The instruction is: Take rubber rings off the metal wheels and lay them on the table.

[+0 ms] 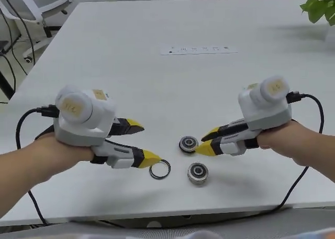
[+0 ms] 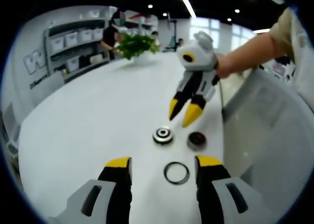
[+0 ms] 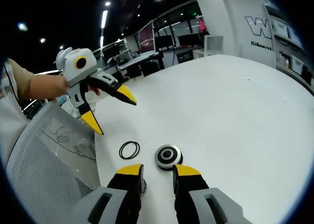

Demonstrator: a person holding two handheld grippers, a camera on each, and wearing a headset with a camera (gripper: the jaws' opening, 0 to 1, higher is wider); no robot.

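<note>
Step in hand: One rubber ring [image 1: 159,169] already lay flat on the table [image 1: 157,77], so the work appeared to stand between rings, about one wheel done.
Ring position: It lay loose near the front edge, just beside the lower tip of the left gripper [image 1: 142,140]. In the left gripper view, the ring [image 2: 176,172] lay ahead of the gap between that gripper's jaws.
Far wheel: The far wheel [image 1: 188,144] lay flat, just off the tips of the right gripper [image 1: 207,142]. In the right gripper view, it [image 3: 168,156] sat straight ahead of the jaws.
Near wheel: The near wheel [image 1: 198,173] lay closer to the person, near the ring but apart from it.
Left jaws: They were spread wide and held nothing.
Right jaws: They stood part open, narrower than the left pair, and were empty too.
Rings remaining: The pictures were too small to tell which wheel carried rubber.
Next move, as judged: One gripper would have to pin a wheel against the table while the other hooked a tip under the rubber edge. A smooth, round wheel would likely slide or roll if it were not held firmly.
</note>
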